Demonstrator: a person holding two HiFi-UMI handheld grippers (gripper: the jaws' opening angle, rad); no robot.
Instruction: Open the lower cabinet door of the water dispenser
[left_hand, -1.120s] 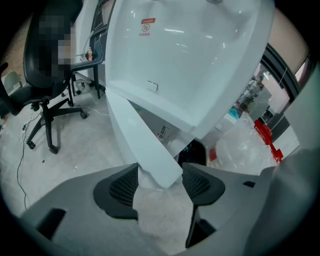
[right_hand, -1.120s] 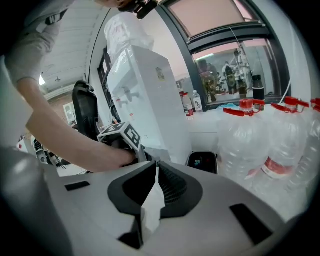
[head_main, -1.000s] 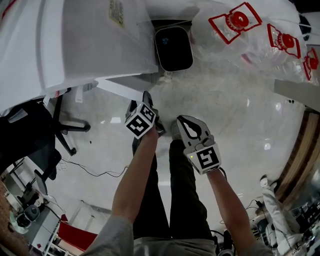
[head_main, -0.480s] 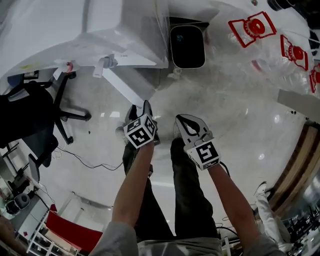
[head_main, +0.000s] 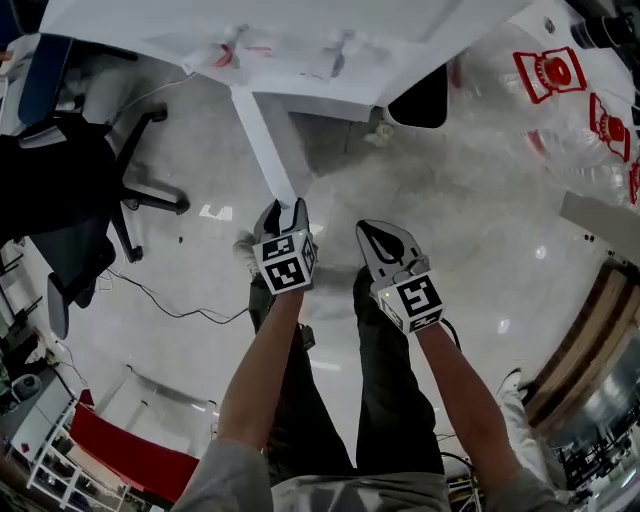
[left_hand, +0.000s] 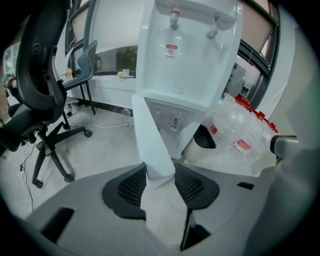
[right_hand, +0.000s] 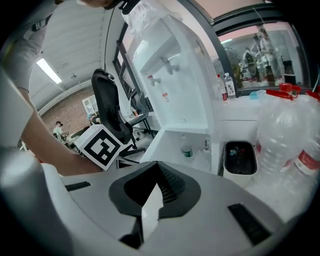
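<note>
Downward, both forearms outstretched, parallel.

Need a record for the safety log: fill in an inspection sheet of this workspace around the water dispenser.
Surface: glossy pale floor.
Job's things: water dispenser upright; lower cabinet door swung open.
Clutter: water bottles and a bin beside the dispenser.
Grippers: left tongs have just been closing, pads on the door's edge; right tongs shut, empty.
Cables: one cable loose on the floor.
Surroundings: office chair nearby.
</note>
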